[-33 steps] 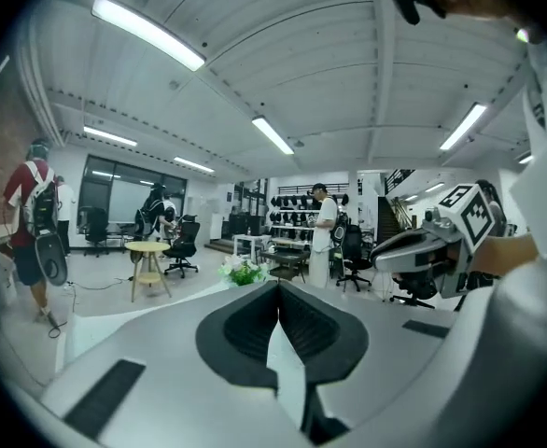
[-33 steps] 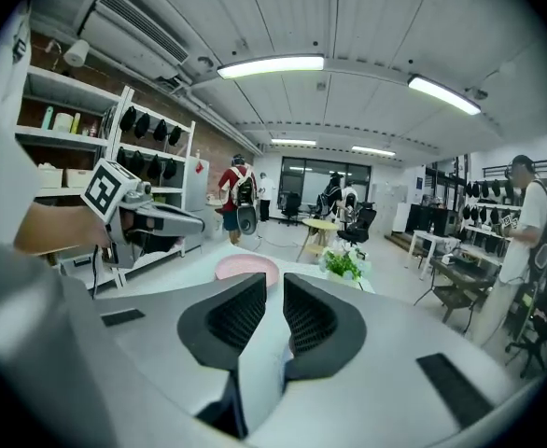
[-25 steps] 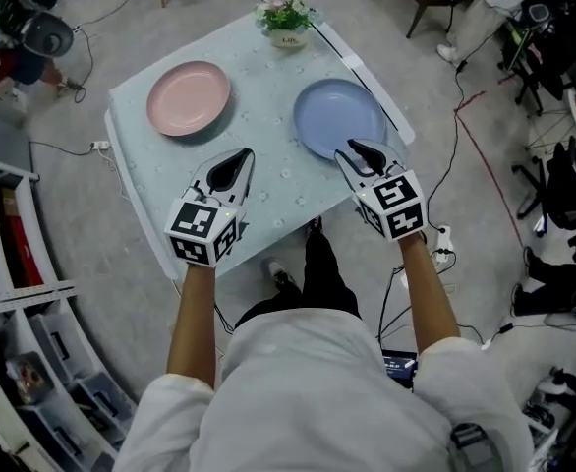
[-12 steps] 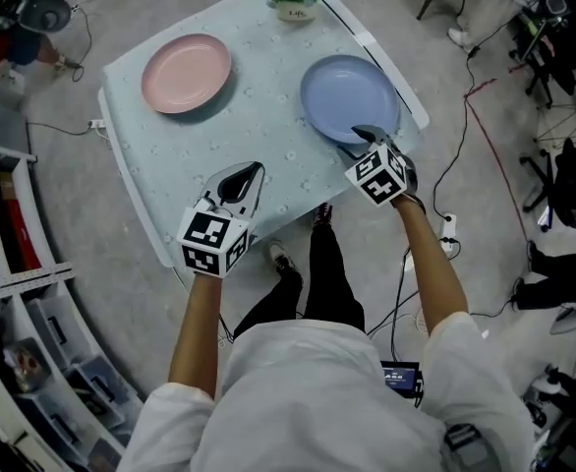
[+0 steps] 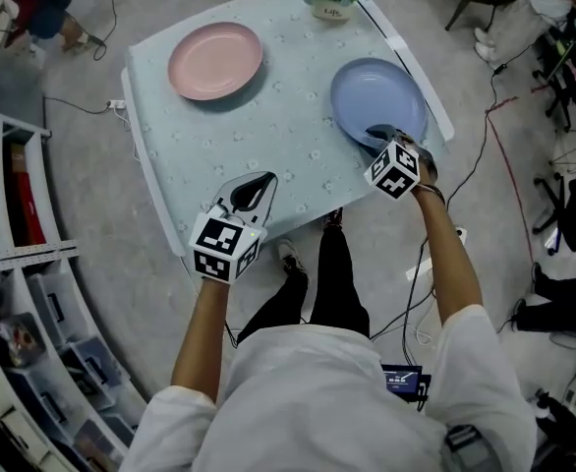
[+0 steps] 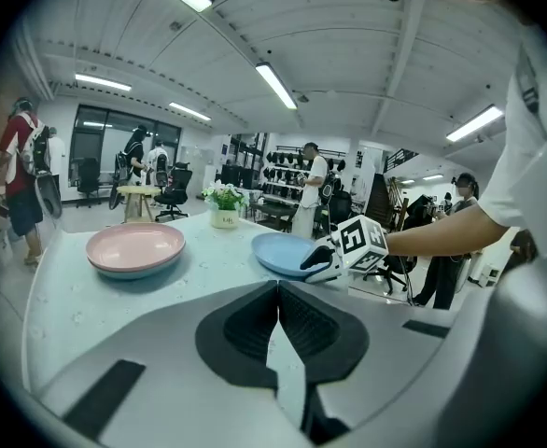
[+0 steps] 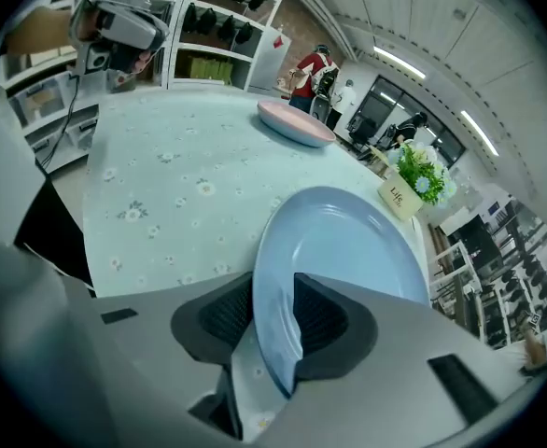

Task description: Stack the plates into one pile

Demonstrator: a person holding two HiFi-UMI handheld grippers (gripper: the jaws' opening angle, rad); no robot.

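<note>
Blue plate point(image 5: 378, 96) rim hidden, pinched by just-closing right hand-held gripper point(image 5: 379, 133); left hand-held gripper point(image 5: 264, 179) closed, empty.

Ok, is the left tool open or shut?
Shut. In the left gripper view, the left tool's two dark pads meet along one line, with nothing between them.
</note>
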